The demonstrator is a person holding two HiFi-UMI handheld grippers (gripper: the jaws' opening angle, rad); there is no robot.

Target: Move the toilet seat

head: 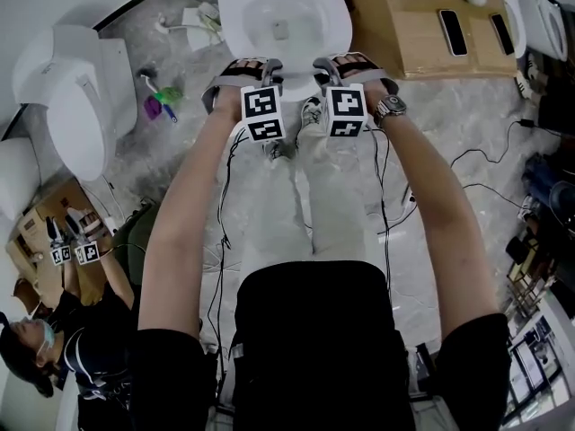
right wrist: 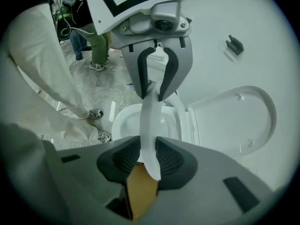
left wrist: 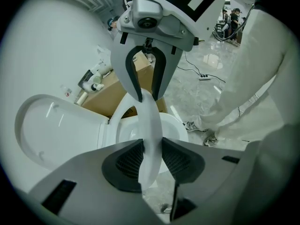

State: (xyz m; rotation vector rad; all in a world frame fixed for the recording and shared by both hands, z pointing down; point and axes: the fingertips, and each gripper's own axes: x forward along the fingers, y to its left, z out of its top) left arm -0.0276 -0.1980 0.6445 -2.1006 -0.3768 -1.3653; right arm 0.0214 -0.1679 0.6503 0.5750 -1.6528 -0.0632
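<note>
- Between the ribbed dark pads of the left hand-held gripper (left wrist: 151, 156) sits the front rim of a white plastic toilet seat (left wrist: 151, 123). The jaws are closed partway and the pads press on both faces of the rim.
- Just along the same rim, the right hand-held gripper (right wrist: 147, 158) clamps the toilet seat in the same way, its jaws also part closed with the pads pressed on the plastic.
- Both hand-held grippers stand side by side over the front of the toilet and point steeply down, their marker cubes facing up.
- Beyond the jaws, the toilet seat is seen edge-on. Its ring looks tilted up off the white ceramic toilet bowl (right wrist: 123, 123) below it.
- Past the bowl, the white oval lid (right wrist: 234, 121) stands open.
- Off to the left of the left hand-held gripper, a second white toilet (head: 76, 88) stands on the grey marbled floor (head: 449, 133), with a green and purple toilet brush (head: 162, 100) lying between.
- Off to the right of the right hand-held gripper is a wooden tabletop (head: 404, 34) carrying two dark phones (head: 452, 31).
- Black cables (head: 490, 155) trail over the floor on that side.
</note>
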